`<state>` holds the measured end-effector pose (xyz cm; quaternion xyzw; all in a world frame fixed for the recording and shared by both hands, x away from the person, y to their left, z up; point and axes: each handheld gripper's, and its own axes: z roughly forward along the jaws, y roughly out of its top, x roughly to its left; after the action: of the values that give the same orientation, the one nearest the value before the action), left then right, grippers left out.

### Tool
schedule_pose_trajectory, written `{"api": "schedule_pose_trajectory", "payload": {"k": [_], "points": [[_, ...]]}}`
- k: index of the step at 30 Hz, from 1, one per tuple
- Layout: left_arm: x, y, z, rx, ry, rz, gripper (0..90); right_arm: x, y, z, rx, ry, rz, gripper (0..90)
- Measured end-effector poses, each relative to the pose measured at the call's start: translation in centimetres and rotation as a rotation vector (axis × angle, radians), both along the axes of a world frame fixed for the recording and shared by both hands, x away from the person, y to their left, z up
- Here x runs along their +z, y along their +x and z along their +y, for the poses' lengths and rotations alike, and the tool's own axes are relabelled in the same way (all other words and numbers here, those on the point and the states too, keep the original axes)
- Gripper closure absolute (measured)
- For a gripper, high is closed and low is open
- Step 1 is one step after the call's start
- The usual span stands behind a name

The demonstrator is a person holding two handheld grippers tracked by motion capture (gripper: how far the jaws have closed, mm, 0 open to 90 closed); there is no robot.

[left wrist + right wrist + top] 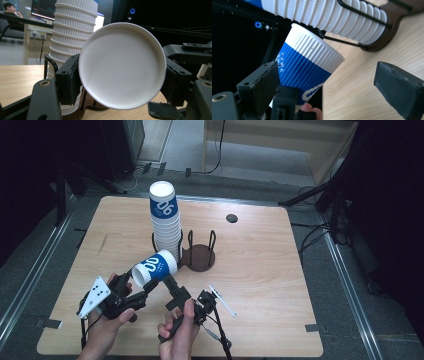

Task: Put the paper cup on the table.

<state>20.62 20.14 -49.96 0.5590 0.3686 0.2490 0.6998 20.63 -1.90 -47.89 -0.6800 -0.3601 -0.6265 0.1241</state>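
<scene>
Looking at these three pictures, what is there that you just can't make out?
- High view: what the small dark disc is; too small.
- High view: the full print on the held cup; tilted and too small.
- Left gripper view: the bottom of the cup stack, hidden by the cup's base and the left claw.
- Right gripper view: the stack's top, cut off by the edge; the right claw is open.

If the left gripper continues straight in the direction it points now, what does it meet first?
Probably the stack of cups in the dark holder. The left gripper already holds a blue-and-white cup, and the stack stands just behind it; depth is uncertain.
</scene>
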Motion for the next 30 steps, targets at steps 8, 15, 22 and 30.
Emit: {"api": "schedule_pose_trajectory", "payload": {"k": [8, 15, 22, 30], "points": [[-0.1, 0.0, -0.2, -0.008, 0.021, 0.001, 28.6, -0.4, 0.8, 0.4, 0.011, 0.152, 0.061, 6.7], [-0.1, -0.1, -0.4, -0.014, 0.025, 0.003, 28.6, -0.7, 1.5, 0.7, 0.015, 0.248, 0.095, 6.7], [-0.2, -0.2, -0.7, -0.029, 0.037, 0.004, 28.6, -1.0, 2.0, 1.0, 0.027, 0.288, 0.112, 6.7], [-0.2, -0.2, -0.9, -0.034, 0.049, 0.002, 28.7, -1.0, 3.1, 1.3, 0.055, 0.311, 0.128, 6.7]]}}
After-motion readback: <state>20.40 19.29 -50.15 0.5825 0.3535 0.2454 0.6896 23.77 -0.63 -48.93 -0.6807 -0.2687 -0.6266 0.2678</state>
